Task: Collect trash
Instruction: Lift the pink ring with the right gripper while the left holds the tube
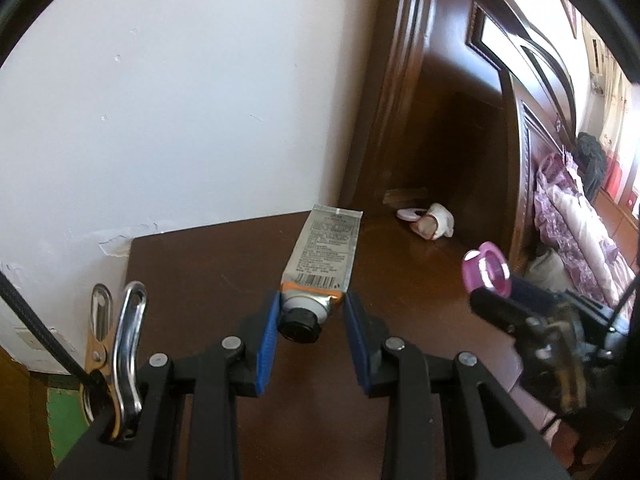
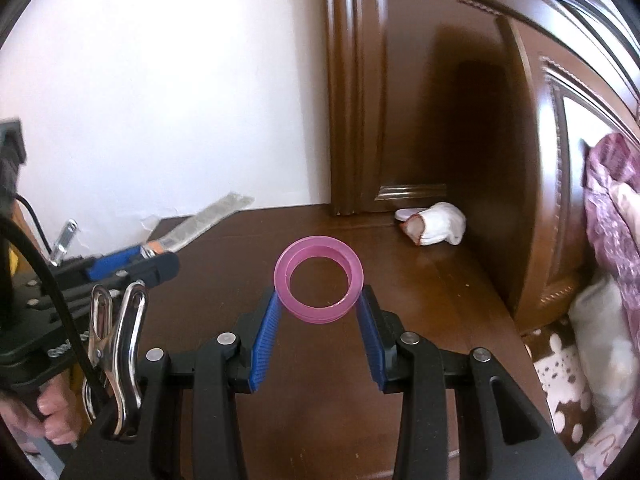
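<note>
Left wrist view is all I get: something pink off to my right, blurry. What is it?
Observer: A pink plastic ring, open through its middle, clamped between the right gripper's blue pads.
Operator: Anyone's hand visible?
Observer: Yes, fingers wrapped around the left gripper's handle, low at the edge of the right view.
Operator: That white lump at the back?
Observer: Crumpled white cloth in the corner, with a flat pink-rimmed piece beside it.

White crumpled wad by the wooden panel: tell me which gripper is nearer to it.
Right. The right gripper, shut on the pink ring, sits just short of the white wad. The left gripper, holding the tube, is farther off to the wad's left.
</note>
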`<state>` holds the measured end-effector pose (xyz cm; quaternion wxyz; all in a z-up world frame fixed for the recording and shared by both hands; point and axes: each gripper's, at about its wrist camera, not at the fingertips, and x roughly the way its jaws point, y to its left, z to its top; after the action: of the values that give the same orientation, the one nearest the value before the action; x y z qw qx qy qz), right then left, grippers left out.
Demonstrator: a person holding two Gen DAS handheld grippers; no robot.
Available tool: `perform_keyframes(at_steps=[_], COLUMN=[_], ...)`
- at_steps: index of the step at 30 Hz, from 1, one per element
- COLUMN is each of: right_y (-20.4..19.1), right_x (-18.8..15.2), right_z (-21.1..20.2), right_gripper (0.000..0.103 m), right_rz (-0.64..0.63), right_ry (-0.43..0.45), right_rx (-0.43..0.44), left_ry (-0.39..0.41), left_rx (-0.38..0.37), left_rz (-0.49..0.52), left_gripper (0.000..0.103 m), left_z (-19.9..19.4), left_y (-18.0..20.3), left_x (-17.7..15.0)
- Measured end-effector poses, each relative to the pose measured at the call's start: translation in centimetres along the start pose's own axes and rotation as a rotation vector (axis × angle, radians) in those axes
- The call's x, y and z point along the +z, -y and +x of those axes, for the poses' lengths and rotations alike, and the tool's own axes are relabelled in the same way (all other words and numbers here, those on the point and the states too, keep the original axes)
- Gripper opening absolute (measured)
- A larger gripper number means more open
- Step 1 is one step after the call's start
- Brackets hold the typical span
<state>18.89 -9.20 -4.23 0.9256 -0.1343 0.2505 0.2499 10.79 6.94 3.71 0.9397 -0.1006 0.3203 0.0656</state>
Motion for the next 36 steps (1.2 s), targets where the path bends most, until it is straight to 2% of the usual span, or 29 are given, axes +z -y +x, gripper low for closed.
perform_keyframes(at_steps=[10, 17, 36], right_y=[2.0, 2.1, 4.3], right_x=[-4.1, -5.3, -6.9], right_z=[-6.4, -9.5, -12.3], right_gripper=[0.04, 0.04, 0.04], right_rz=[0.094, 0.077, 0.138], right_ry=[0.142, 0.216, 0.23], right_rx=[0.012, 0.045, 0.059], left_ry=[0.026, 0.049, 0.069], left_rx=[-0.033, -0.064, -0.133], left_rz=[0.073, 0.131, 0.202], left_gripper=[0.033, 0.033, 0.033], left_z=[-1.7, -3.1, -5.4], left_y=[3.3, 5.3, 8.5], left_x=[-2.7, -3.8, -5.8])
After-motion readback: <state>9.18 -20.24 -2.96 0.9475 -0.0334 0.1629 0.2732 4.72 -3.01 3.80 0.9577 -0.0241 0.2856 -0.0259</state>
